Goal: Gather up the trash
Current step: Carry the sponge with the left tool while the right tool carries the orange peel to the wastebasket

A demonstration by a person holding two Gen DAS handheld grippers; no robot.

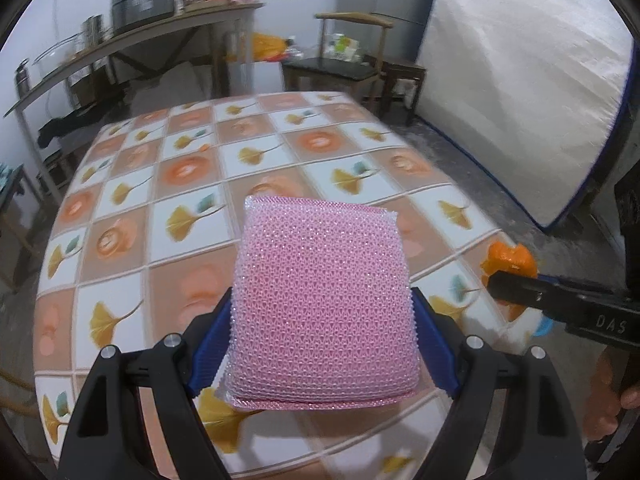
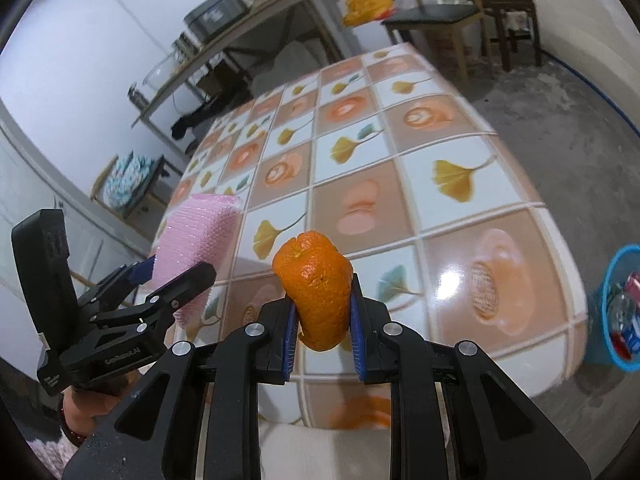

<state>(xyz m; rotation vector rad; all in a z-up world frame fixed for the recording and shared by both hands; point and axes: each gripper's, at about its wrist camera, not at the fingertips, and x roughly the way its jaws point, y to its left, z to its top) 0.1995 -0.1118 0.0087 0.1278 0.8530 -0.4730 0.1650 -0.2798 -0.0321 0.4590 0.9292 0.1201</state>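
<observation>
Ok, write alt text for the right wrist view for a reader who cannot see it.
The right gripper holds an orange peel above a table covered in a leaf-and-flower tile pattern. To the left, the left gripper holds a pink mesh sponge. A blue trash basket stands on the floor at the right edge.

Left gripper point(image 1: 320, 344) jaws wide, right gripper point(image 2: 323, 320) narrow

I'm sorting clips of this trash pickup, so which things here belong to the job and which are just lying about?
Part of the job:
- orange peel, clamped in the right gripper
- pink scrubbing pad, clamped in the left gripper
- blue bin on the floor, already holding trash

Just lying about:
- wooden chair
- mattress leaning on the wall
- shelf with pots
</observation>
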